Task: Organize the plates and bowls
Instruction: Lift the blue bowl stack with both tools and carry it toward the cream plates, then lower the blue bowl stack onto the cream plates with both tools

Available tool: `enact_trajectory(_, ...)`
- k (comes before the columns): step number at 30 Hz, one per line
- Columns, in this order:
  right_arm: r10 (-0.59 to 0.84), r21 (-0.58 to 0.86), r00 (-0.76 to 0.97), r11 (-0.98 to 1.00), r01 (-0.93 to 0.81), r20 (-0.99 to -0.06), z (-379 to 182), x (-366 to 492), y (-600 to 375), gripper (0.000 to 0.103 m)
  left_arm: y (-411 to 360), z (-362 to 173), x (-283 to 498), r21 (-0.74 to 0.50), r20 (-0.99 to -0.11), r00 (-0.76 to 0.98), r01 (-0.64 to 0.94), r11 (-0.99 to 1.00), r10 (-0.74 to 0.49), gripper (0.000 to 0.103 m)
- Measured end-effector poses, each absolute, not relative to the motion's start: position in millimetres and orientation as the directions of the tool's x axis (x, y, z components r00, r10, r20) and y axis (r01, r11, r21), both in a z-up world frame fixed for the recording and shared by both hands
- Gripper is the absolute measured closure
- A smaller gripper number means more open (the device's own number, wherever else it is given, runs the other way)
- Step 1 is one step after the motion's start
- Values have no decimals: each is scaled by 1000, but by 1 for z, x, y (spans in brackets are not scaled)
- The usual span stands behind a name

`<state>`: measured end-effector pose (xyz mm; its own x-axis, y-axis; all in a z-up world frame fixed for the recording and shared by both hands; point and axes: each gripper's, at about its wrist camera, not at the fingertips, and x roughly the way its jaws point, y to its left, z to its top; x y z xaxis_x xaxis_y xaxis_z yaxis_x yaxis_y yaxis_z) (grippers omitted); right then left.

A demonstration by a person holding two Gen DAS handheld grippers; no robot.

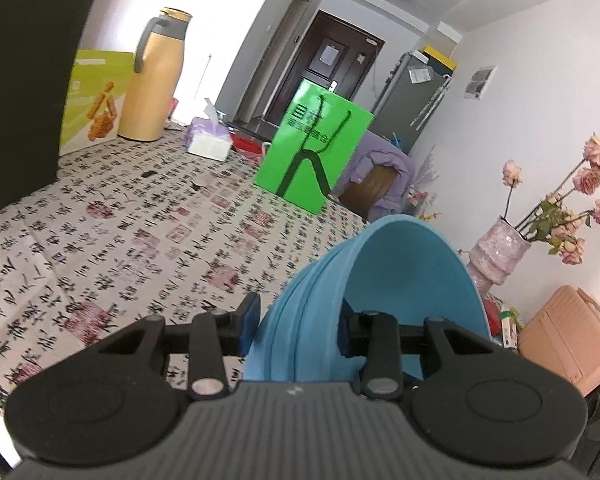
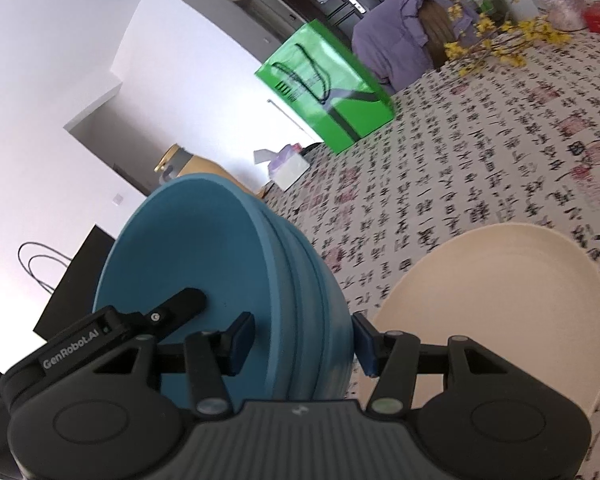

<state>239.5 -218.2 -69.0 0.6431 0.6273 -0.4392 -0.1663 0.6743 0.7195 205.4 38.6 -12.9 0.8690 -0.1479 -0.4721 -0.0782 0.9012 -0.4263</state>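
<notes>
Between the two blue pads of the left gripper (image 1: 296, 330) stands the wall of a stack of blue bowls (image 1: 312, 320), tipped on its side with the open mouth facing right; one pad lies on the ribbed outside, the other inside the top bowl, so the jaws are clamped on the stack. Ahead and to the left of the gripper spreads a tablecloth (image 1: 140, 240) printed with calligraphy. Farther ahead stands a green paper bag (image 1: 316, 148), and to its left a tissue box (image 1: 209, 142) and a yellow thermos jug (image 1: 154, 80). Off to the right a vase of dried pink roses (image 1: 500, 248) stands.

From the right wrist, the right gripper (image 2: 302, 338) grips the same blue bowls (image 2: 204, 264) at the near wall, mouth facing left, one pad inside and one on the outer ribs. The left gripper's finger (image 2: 180, 306) reaches into the bowl just left of it. Just right of the gripper a cream plate (image 2: 500, 312) lies flat on the tablecloth (image 2: 460, 160). Farther ahead stand the green paper bag (image 2: 328, 92) and the tissue box (image 2: 286, 166).
</notes>
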Motion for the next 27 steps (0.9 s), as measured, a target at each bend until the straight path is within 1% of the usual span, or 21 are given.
enact_trajectory(8,602,716,662,684,-139,-447,-76,236,-244,50,14,-21,214,-429,-481,856,-42,902,-189,65)
enact_trajectory(27,536,700,677,712,-41,-505,-101,236,-294,50,-35,-51,229,-436,-528,804,18,900,-273,65)
